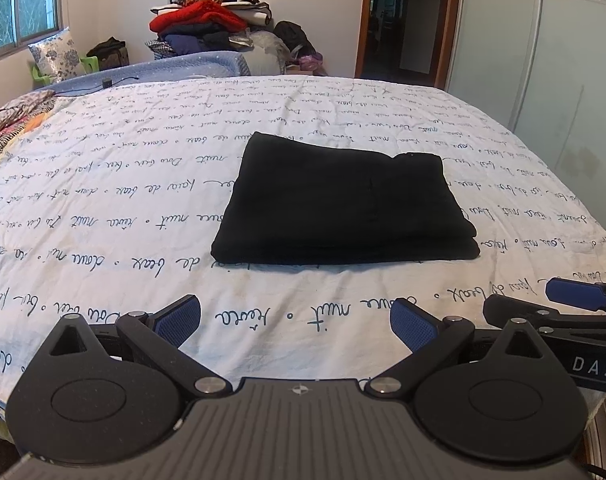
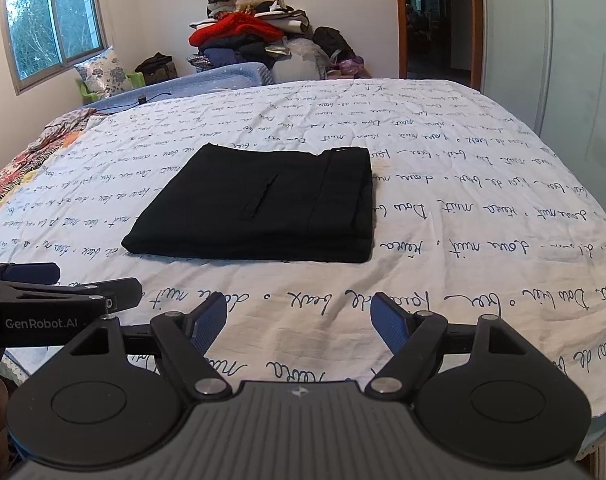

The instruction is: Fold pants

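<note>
Black pants (image 1: 343, 204) (image 2: 263, 208) lie folded into a flat rectangle in the middle of the bed, on a white sheet with handwritten script (image 1: 143, 200) (image 2: 463, 220). My left gripper (image 1: 297, 326) hovers over the near edge of the bed, open, with nothing between its blue pads. My right gripper (image 2: 299, 320) hovers beside it, also open and empty. Both stand well short of the pants. The right gripper's fingers (image 1: 575, 296) show at the right edge of the left wrist view; the left gripper's fingers (image 2: 31, 272) show at the left edge of the right wrist view.
A tall pile of clothes (image 1: 211, 12) (image 2: 247, 20) stands behind the bed's far edge. A floral pillow (image 1: 55, 54) (image 2: 103, 72) leans under the window. Patterned fabric (image 1: 11, 124) (image 2: 23, 164) lies at the bed's left. An open doorway (image 1: 407, 20) and a wardrobe (image 2: 563, 60) are on the right.
</note>
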Demonstrator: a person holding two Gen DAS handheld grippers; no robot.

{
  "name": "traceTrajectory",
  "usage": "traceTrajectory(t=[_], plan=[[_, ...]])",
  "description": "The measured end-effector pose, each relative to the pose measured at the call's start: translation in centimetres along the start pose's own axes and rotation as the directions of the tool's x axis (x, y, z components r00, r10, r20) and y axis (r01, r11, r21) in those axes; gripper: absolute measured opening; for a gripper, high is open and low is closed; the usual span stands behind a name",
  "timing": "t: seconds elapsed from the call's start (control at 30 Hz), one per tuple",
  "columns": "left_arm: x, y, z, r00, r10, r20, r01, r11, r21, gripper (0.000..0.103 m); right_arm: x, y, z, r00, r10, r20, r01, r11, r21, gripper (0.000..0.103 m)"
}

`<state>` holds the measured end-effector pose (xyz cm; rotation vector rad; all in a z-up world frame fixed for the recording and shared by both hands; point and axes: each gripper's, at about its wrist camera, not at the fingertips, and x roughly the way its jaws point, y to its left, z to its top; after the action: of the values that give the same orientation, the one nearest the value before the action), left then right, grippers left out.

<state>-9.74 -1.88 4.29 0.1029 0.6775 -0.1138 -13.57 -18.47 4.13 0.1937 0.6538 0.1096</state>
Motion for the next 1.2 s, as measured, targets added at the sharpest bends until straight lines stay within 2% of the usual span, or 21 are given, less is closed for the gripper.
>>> traceTrajectory(t=[1.07,1.1,1.2], plan=[[0.40,-0.06,-0.33,1.000,-0.008,-0.017,0.008,1.000,0.016,0.101,0.32,0.09,-0.49,1.000,0.010,-0.026,-0.010,1.000,-0.001,0.079],[0.52,0.02,-0.33,1.000,-0.014,-0.022,0.014,1.000,0.014,0.101,0.39,0.02,-0.51,1.000,0.011,-0.028,-0.011,1.000,0.001,0.079],[0.46,0.75,-0.42,0.996,-0.090,-0.011,0.090,0.996,-0.027,0.097,0.53,-0.13,-0.61,0.999,0.010,-0.034,-0.010,1.000,0.002,0.079]])
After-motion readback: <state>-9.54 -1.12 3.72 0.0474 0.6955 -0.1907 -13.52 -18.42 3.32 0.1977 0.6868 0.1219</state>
